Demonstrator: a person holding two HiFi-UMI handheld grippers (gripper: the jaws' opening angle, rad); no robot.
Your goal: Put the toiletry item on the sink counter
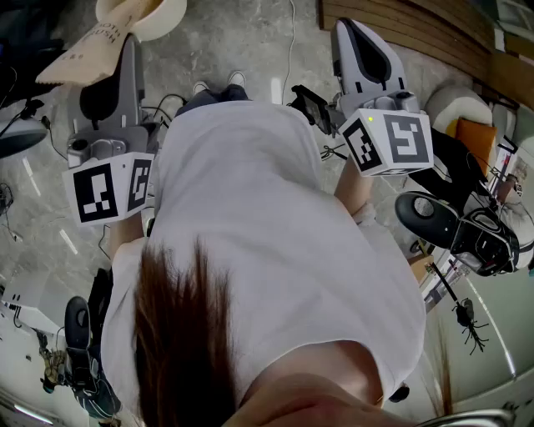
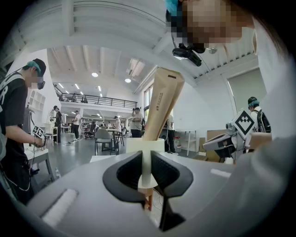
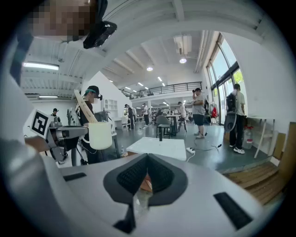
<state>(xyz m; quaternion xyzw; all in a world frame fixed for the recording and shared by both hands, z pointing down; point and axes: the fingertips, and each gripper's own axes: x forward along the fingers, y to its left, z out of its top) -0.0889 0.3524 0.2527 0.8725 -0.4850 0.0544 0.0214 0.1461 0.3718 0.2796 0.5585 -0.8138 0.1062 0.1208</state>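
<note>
My left gripper (image 2: 147,167) is shut on the handle of a white cup (image 2: 145,145). A tall tan toiletry tube (image 2: 163,104) stands tilted in that cup. In the head view the left gripper (image 1: 131,42) is at the upper left, with the cup (image 1: 154,12) and the tube (image 1: 87,52) at its tip. The right gripper view shows the same cup (image 3: 100,135) at the left. My right gripper (image 3: 147,178) is shut on a small clear-wrapped packet (image 3: 140,201) with an orange bit inside. In the head view the right gripper (image 1: 349,29) points up, away from the body; the packet is hidden there.
A person's white shirt fills the middle of the head view. Cables (image 1: 292,50) and a black chair base (image 1: 463,229) lie on the grey floor. A white table (image 3: 159,147) stands ahead of the right gripper, a wooden platform (image 3: 256,178) to its right. Several people stand further off.
</note>
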